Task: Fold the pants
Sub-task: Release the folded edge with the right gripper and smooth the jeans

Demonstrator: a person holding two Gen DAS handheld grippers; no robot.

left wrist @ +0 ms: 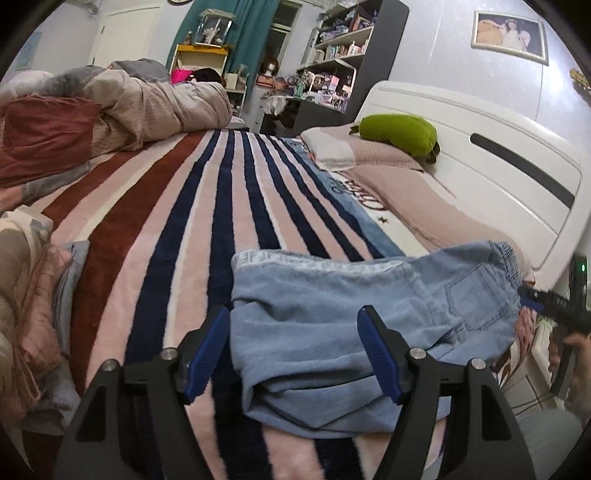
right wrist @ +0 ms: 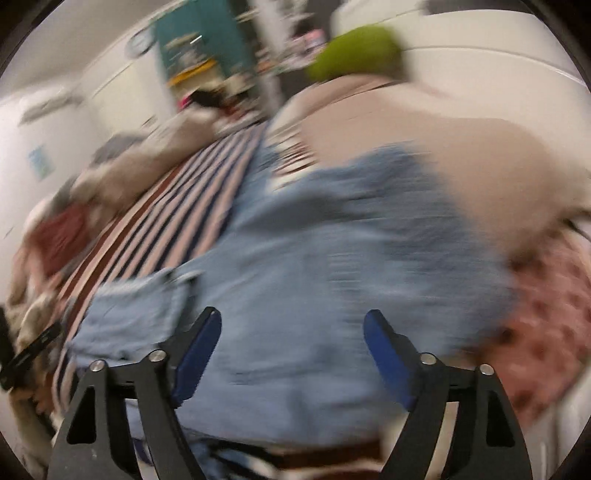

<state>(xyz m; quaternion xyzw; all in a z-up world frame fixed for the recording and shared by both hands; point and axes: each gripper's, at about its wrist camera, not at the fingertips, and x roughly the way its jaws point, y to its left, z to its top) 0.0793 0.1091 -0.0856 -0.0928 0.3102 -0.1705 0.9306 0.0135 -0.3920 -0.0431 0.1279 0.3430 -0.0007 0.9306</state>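
The left gripper point(left wrist: 293, 347) hangs low over the near part of the bed, its blue-padded jaws standing well apart with nothing clamped; a fold of the light blue denim pants point(left wrist: 332, 325) lies between and under them, but the pads do not press on it. The pants lie folded in a thick bundle on the striped blanket point(left wrist: 207, 206), near the blanket's front edge and toward the headboard side of the bed, with the elastic waistband and a back pocket turned toward the white headboard point(left wrist: 480, 147).

At the waistband end, the right gripper point(left wrist: 532, 295) shows in the left wrist view only as a dark tip just beside the cloth, with part of a hand point(left wrist: 580, 343) behind it. Its own camera is badly smeared, yet its jaws point(right wrist: 291, 350) plainly stand wide apart above the pants point(right wrist: 314, 258), seemingly gripping nothing.

Along the blanket's left edge sits a heap of pinkish and grey clothes point(left wrist: 33, 295). Farther up, a dark red cloth point(left wrist: 44, 136) and a beige duvet point(left wrist: 155, 107) are bunched at the far left corner. By the headboard, a green plush toy point(left wrist: 399, 131) rests on the pillows point(left wrist: 369, 155). Beyond the bed stand cluttered shelves point(left wrist: 340, 48) and a teal curtain point(left wrist: 221, 22).
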